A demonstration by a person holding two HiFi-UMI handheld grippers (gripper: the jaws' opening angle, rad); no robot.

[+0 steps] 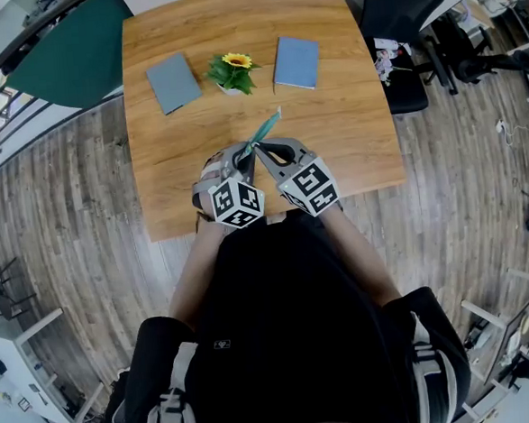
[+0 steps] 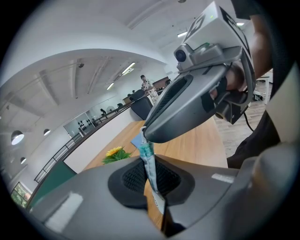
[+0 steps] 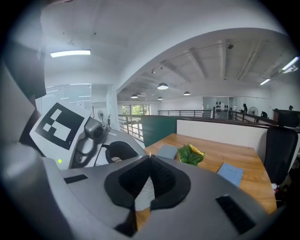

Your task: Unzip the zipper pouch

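Concealment: in the head view the gripper bodies cover most of the zipper pouch (image 1: 266, 127). Only its teal end shows, pointing toward the sunflower plant (image 1: 233, 73). The person's hands are hidden beneath the marker cubes (image 1: 237, 202). How far the zip is open cannot be determined in any view.

Left gripper (image 1: 246, 155): its own view shows the jaws clamped on the pale fabric of the pouch (image 2: 151, 168), which stands on edge between the pads.

Right gripper (image 1: 259, 147): jaws pressed together. In the left gripper view its tip (image 2: 145, 137) sits on the top end of the pouch at the white zipper pull (image 2: 142, 131). Its own view shows only a white sliver of the pull (image 3: 150, 156) at the jaw tips.

Pose: both grippers sit side by side on the person's side of the plant, over the table (image 1: 349, 128). Their tips converge and slant downward toward the plant. The bare forearms (image 1: 192, 274) run back to the torso.
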